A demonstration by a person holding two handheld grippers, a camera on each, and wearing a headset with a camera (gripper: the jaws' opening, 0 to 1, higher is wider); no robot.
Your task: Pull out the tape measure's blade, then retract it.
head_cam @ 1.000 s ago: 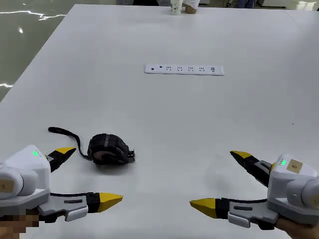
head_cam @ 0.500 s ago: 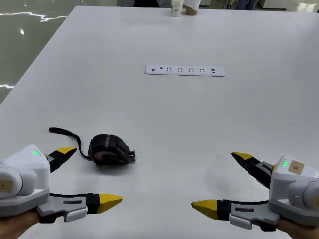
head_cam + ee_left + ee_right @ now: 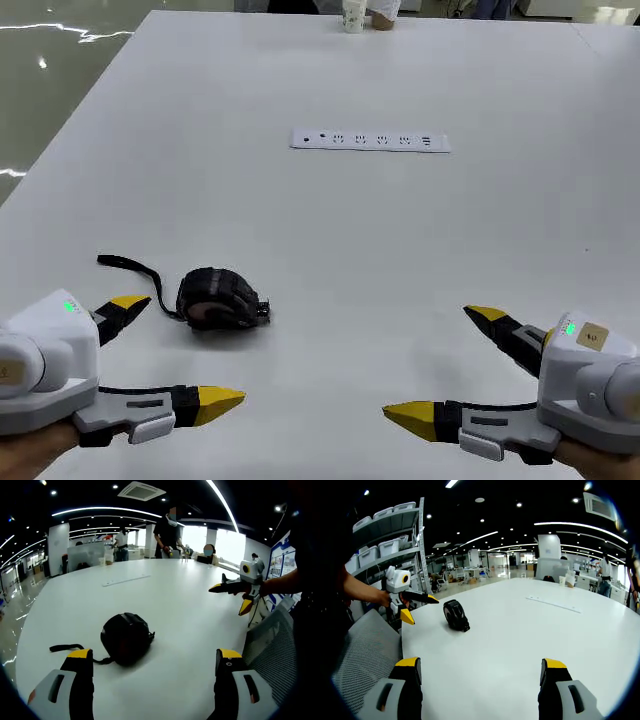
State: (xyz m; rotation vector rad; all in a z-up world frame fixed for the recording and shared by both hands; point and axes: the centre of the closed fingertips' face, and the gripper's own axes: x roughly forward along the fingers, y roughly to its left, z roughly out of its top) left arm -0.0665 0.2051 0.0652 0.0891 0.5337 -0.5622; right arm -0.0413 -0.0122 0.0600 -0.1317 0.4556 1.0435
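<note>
Tape measure [image 3: 218,298]: black rounded case lying flat on the white table [image 3: 400,240], blade hook snug at the case mouth; black wrist strap [image 3: 128,266] trails off its left side; left gripper [image 3: 197,348] just beside it on the person's side, 2 jaws spread wide, holding nothing; right gripper [image 3: 425,360] well apart to its right, likewise spread; white power strip [image 3: 369,141] far beyond it.

Tape measure [image 3: 215,298]: black case, dull pinkish-brown face; strap [image 3: 128,267] black. Desk [image 3: 350,230] plain white, glossy. Power strip [image 3: 369,141] white w/ dark socket marks. Left gripper [image 3: 182,350] & right gripper [image 3: 440,362]: white bodies, black fingers [image 3: 150,406] w/ yellow tips, green LED each.
</note>
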